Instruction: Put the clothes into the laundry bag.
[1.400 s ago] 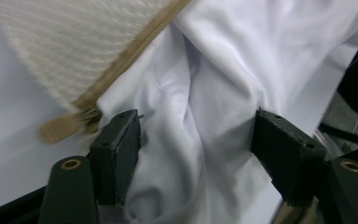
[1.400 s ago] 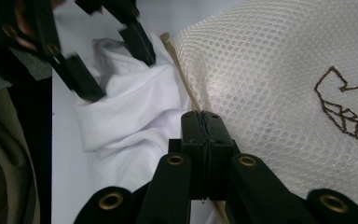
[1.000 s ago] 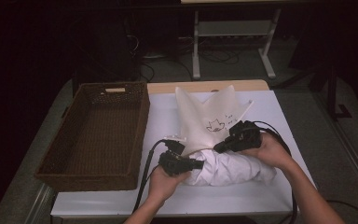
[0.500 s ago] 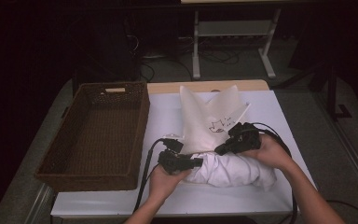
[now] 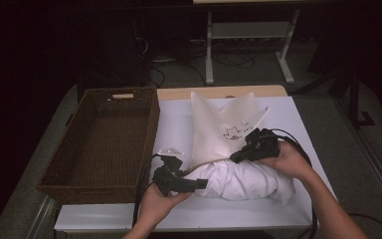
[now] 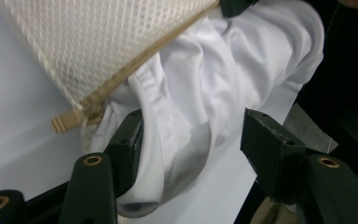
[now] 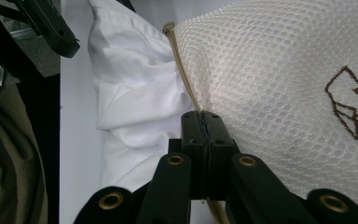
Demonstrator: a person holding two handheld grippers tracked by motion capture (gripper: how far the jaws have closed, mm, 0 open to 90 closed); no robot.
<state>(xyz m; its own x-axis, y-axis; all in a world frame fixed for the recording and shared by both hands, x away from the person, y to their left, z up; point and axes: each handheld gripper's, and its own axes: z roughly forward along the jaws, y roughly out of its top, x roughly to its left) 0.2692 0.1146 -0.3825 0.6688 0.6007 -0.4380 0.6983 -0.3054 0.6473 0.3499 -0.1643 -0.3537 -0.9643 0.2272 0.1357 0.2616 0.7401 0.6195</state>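
Looks like a lab or recording studio, not a home. White work table [image 5: 179, 219] sits under bright light while everything around it is dark. Grey floor mats line both sides of the table [image 5: 40, 164]. Behind it, a white metal stand or desk frame [image 5: 248, 45] with loose cables on the floor [image 5: 179, 69]. A wicker basket [image 5: 104, 144] stands on the table as a staged prop. Person's hands work with black handheld grippers trailing cables [image 5: 144, 184], typical data-collection rig. No household furniture or decor visible.
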